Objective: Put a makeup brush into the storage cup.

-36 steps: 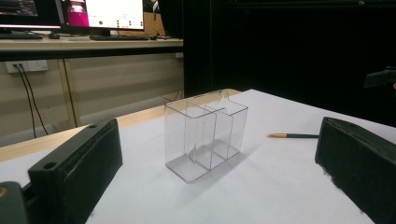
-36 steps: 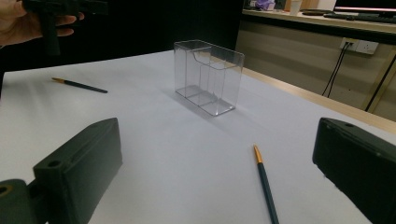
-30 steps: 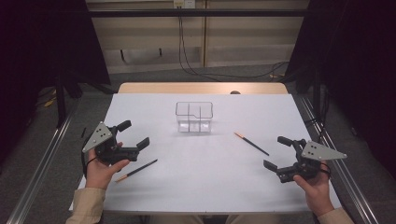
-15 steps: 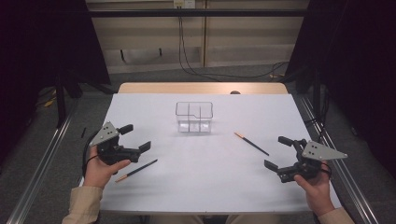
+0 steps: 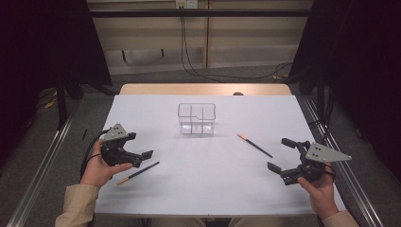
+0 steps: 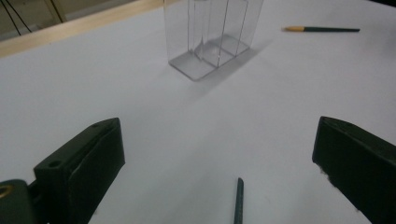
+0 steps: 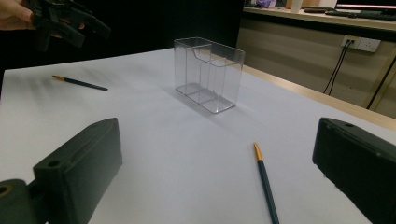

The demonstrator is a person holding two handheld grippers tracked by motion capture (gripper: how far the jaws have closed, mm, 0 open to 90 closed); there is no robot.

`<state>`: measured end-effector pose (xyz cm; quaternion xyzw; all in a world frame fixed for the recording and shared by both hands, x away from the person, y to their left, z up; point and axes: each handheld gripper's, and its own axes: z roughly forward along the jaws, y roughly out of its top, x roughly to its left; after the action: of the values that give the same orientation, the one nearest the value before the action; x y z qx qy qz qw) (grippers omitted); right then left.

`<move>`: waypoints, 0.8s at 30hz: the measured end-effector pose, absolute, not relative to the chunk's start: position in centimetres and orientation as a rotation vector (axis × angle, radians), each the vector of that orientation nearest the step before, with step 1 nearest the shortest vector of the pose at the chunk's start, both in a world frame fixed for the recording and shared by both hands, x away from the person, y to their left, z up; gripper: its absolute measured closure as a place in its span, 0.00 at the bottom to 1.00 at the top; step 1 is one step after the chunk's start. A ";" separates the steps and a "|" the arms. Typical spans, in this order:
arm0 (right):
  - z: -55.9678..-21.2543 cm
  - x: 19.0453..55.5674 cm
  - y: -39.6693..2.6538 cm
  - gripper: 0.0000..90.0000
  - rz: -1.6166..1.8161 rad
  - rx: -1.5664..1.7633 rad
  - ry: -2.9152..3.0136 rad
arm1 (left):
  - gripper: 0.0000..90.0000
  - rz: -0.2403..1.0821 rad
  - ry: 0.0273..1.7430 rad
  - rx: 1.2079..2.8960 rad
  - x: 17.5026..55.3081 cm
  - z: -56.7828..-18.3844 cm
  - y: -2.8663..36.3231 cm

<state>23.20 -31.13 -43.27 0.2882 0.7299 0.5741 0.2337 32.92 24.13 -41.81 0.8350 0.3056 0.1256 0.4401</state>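
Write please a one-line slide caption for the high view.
Two open hand-held grippers, left gripper and right gripper, each near a pencil, flank an empty clear organizer.

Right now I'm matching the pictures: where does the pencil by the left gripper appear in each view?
High view: pencil lower left, beside the left gripper.
Left gripper view: pencil at the bottom edge, between the jaws.
Right gripper view: pencil far left.
Shared landmark: clear box.
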 end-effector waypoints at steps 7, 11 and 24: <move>-43.3 23.2 -31.1 0.01 1.574 0.790 2.008 | 0.03 0.265 0.763 2.216 33.1 -41.9 24.1; -43.3 23.2 -31.1 0.01 1.570 0.790 2.011 | 0.03 0.226 0.775 2.278 33.2 -42.0 23.9; -43.4 23.2 -31.1 0.01 1.571 0.794 2.015 | 0.04 0.141 0.772 2.479 33.4 -42.8 23.0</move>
<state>23.25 -31.09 -43.36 0.2889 0.7327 0.5714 0.2307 33.44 23.00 -42.81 0.9187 0.2862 0.0524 0.2673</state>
